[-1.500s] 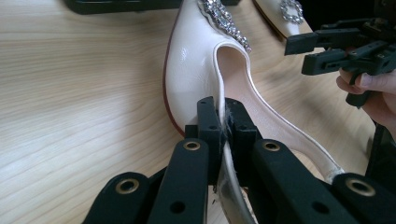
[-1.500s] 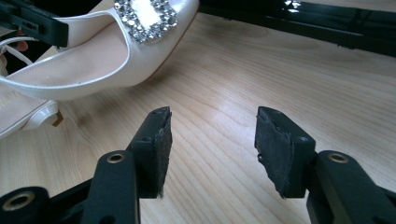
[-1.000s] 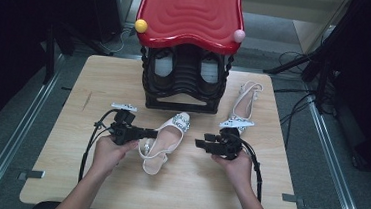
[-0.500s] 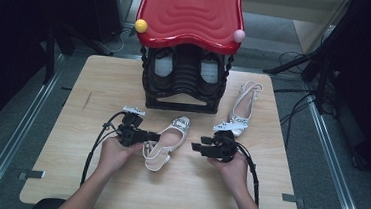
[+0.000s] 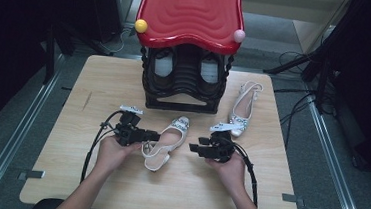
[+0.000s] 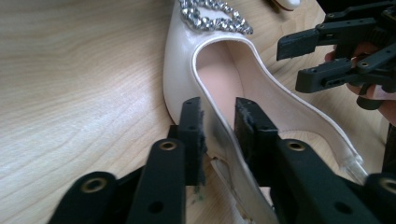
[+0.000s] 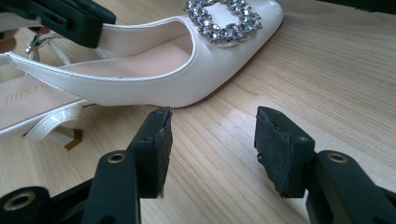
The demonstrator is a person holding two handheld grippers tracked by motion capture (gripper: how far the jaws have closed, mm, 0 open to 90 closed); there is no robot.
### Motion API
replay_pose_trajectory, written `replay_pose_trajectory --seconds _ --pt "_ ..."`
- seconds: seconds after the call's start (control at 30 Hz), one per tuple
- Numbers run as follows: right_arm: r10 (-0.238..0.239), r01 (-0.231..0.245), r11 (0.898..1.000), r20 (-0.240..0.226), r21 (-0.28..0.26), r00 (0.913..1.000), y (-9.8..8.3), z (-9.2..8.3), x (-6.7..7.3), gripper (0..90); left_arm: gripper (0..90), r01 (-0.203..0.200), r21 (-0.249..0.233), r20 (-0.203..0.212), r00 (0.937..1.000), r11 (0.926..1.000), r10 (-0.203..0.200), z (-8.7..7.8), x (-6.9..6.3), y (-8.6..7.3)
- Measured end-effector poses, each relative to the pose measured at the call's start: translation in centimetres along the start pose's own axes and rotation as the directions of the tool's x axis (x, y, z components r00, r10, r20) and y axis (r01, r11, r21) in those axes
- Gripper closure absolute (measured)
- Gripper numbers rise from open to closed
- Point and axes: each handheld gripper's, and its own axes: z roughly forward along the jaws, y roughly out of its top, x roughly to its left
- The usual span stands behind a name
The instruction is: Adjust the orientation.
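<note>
We have set the shoe [image 5: 166, 142] flat on the table [image 5: 99, 92], its side wall between our left gripper [image 6: 218, 122] jaws, which have just been opening (pads barely clear), while our right gripper [image 7: 211, 140] waits released beside its toe, shelving presumably left.

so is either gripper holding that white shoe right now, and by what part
The left gripper has its jaws astride the side wall of the white shoe; they have just been opening and look clear of it. The right gripper is open and holds nothing.

Soft overhead light is falling evenly on my table [image 5: 100, 82]; beyond it everything is sinking into darkness.
</note>
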Motion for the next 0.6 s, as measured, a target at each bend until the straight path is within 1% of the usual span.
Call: replay_pose_trajectory --seconds 0.03,0.1,0.13,0.17,0.2,0.23,0.27,0.3,0.33,0.37,0.47,0.5,0.57,0.6 --pt "-0.001 0.001 1.000 0.001 0.001 1.0000 0.0 0.0 0.1 47.7 68.9 -0.007 -0.002 -0.007 1.0000 1.0000 0.007 -0.2 -0.1 0.0" --pt "-0.005 0.005 1.000 0.000 0.003 1.0000 0.0 0.1 0.1 48.1 63.6 -0.014 0.005 0.000 0.9999 0.9999 0.014 -0.7 -0.3 0.2" --pt "-0.007 0.007 1.000 0.002 0.004 1.0000 0.0 0.2 0.2 48.5 61.6 -0.032 0.010 -0.007 0.9995 0.9994 0.032 -1.4 -0.4 0.5" --pt "-0.010 0.010 1.000 0.001 0.003 1.0000 0.0 0.3 0.2 49.2 58.7 -0.032 0.010 -0.007 0.9995 0.9994 0.032 -1.4 -0.4 0.5" --pt "-0.011 0.010 1.000 0.002 0.004 0.9999 0.0 0.3 0.2 50.1 57.0 -0.040 0.019 -0.013 0.9991 0.9990 0.040 -1.6 -0.4 0.6" --pt "-0.013 0.013 1.000 0.002 0.005 0.9999 0.0 0.4 0.3 51.8 55.7 -0.048 0.013 -0.031 0.9983 0.9988 0.049 -2.3 -0.4 0.8" --pt "-0.019 0.019 1.000 0.001 0.002 0.9998 0.0 0.5 0.3 52.8 54.5 -0.048 0.013 -0.031 0.9983 0.9988 0.049 -2.3 -0.4 0.8" --pt "-0.019 0.019 1.000 0.001 0.002 0.9998 0.0 0.5 0.3 52.8 54.5 -0.045 0.003 -0.026 0.9986 0.9990 0.045 -2.7 -0.2 0.8" --pt "-0.019 0.019 1.000 -0.005 -0.001 0.9998 0.1 0.6 0.3 55.1 52.4 -0.034 -0.018 -0.025 0.9991 0.9993 0.033 -3.5 0.1 0.8" --pt "-0.018 0.018 1.000 -0.009 0.000 0.9998 0.1 0.6 0.4 56.2 51.6 -0.034 -0.018 -0.025 0.9991 0.9993 0.033 -3.5 0.1 0.8" --pt "-0.021 0.021 1.000 -0.013 0.000 0.9997 0.2 0.8 0.4 58.8 50.0 -0.013 -0.048 -0.040 0.9991 0.9988 0.012 -4.4 0.7 0.7" --pt "-0.022 0.022 1.000 -0.018 0.001 0.9996 0.2 0.9 0.5 64.1 48.4 -0.011 -0.056 -0.046 0.9989 0.9984 0.009 -4.6 0.9 0.7" --pt "-0.024 0.025 1.000 -0.024 0.005 0.9994 0.3 1.0 0.6 70.1 47.5 -0.002 -0.066 -0.053 0.9986 0.9978 -0.001 -4.9 1.2 0.5" --pt "-0.024 0.025 1.000 -0.024 0.005 0.9994 0.3 1.0 0.6 70.1 47.5 0.004 -0.069 -0.052 0.9986 0.9976 -0.008 -5.1 1.4 0.5"
